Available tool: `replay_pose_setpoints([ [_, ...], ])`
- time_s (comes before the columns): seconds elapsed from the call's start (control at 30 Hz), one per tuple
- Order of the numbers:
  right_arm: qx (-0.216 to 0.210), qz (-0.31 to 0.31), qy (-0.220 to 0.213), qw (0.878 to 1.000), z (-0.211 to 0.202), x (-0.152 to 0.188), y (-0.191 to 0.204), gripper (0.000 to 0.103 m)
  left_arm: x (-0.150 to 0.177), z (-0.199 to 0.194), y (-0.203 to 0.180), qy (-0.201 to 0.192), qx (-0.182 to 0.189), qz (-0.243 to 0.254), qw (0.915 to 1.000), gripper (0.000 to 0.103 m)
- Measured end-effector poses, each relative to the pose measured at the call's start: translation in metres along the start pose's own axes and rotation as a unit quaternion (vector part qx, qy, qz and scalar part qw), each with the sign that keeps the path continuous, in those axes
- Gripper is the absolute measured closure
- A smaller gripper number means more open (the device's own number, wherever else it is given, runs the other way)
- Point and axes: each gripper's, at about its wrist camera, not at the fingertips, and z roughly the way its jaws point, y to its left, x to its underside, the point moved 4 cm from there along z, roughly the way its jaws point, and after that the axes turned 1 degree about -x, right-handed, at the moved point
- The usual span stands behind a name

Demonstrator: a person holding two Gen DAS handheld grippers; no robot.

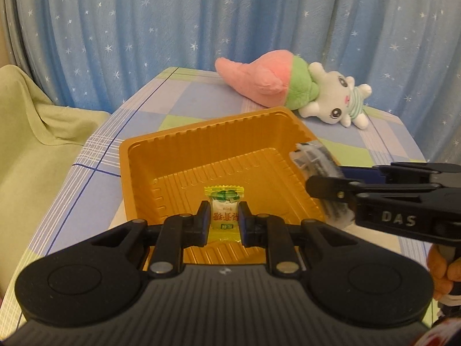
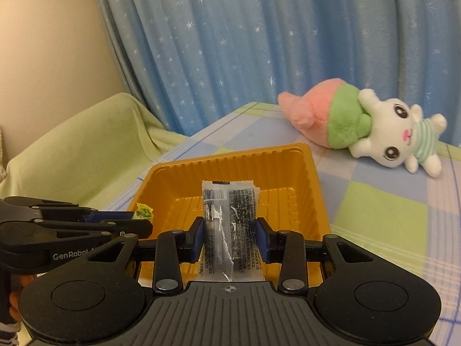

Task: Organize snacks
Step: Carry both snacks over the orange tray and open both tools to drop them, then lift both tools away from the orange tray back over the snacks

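- Left gripper (image 1: 224, 221): fingers clamp a candy (image 1: 224, 212) over the tray (image 1: 178, 155); its lower end is hidden.
- Right gripper (image 2: 230, 235): fingers pinch a clear packet (image 2: 230, 225) above the tray; print unreadable.
- Plush (image 2: 374, 127) lies on the counter (image 2: 383, 207).

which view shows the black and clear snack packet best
The right wrist view: the snack packet faces the camera, upright between the right gripper fingers, over the orange tray. The left wrist view shows it only blurred, side-on at the tray's right edge.

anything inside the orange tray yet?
Visible floor of the ribbed orange plastic tray is bare; both tongs' snacks are held above it. The near floor is hidden by the tongs.
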Motion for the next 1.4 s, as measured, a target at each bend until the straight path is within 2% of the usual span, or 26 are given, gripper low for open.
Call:
replay_pose_setpoints([
  [0.3,0.012,0.000,0.053,0.999,0.056,0.008,-0.009,0.065,-0.001,0.030,0.014,0.025,0.001,-0.005,0.9997,0.085],
  [0.6,0.013,0.018,0.077,0.997,0.076,0.013,-0.015,0.065,-0.001,0.046,0.017,0.041,0.007,-0.005,0.9991,0.085],
  [0.87,0.014,0.038,0.063,0.997,0.064,0.010,-0.020,0.063,-0.002,0.050,0.012,0.043,0.012,-0.002,0.9990,0.085],
  [1.3,0.019,0.064,0.033,0.997,0.026,0.012,-0.025,0.062,-0.016,0.041,0.004,0.023,0.019,0.002,0.9996,0.084],
  [1.4,0.020,0.071,0.024,0.997,0.016,0.014,-0.025,0.060,-0.013,0.035,0.003,0.023,0.018,0.003,0.9996,0.078],
])
